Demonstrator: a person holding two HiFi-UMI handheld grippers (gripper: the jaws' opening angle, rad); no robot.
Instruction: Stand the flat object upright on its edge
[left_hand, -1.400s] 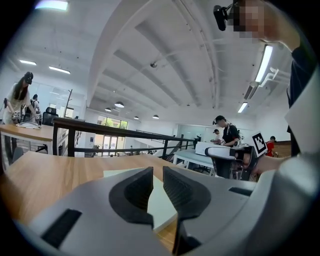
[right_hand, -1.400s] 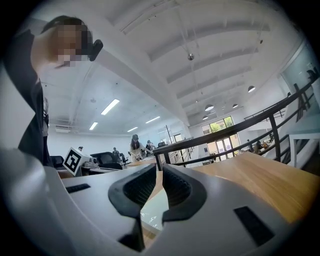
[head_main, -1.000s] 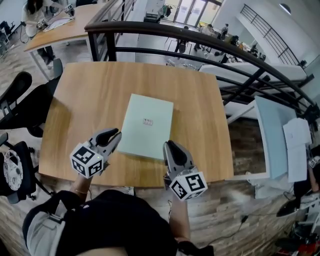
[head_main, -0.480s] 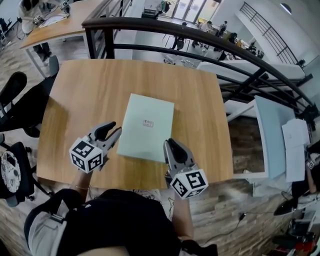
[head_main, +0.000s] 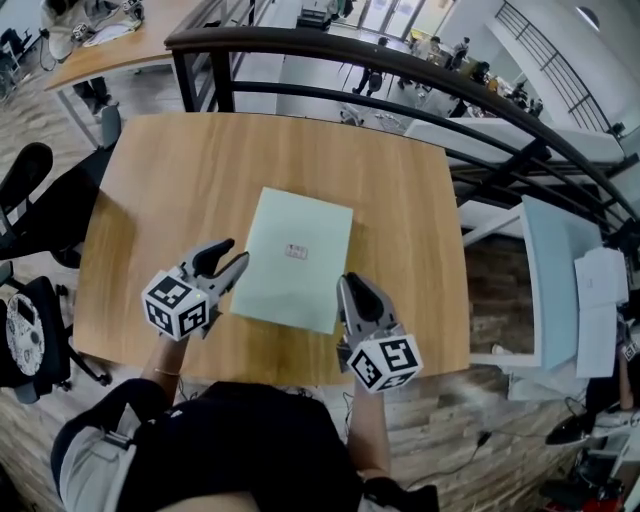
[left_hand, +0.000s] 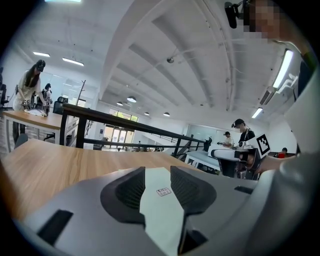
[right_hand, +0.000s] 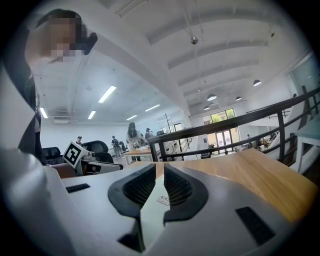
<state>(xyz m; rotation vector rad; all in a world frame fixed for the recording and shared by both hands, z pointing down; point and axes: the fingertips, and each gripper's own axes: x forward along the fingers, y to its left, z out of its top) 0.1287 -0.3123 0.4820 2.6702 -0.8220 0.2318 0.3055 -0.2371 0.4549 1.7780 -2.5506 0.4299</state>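
On the table (head_main: 170, 170), mid-front: board (head_main: 295, 240) lies flat, label (head_main: 296, 251) up. The left gripper (head_main: 233, 254) sits just beside its left edge; jaws apart, just been opening, nothing between the pads. The right gripper (head_main: 351, 281) is at the near-right corner, jaws together, empty. Judgement: pry 1 edge up with the closed tip, pinch it squarely with the left, tip slowly, and brace the bottom edge against sliding.

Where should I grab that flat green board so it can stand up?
Probably its left long edge, coming in low from the left. The green board lies flat on the table, so only its thin rim can be pinched. The left hand-held gripper, jaws just opened and gripping nothing, sits beside that edge.
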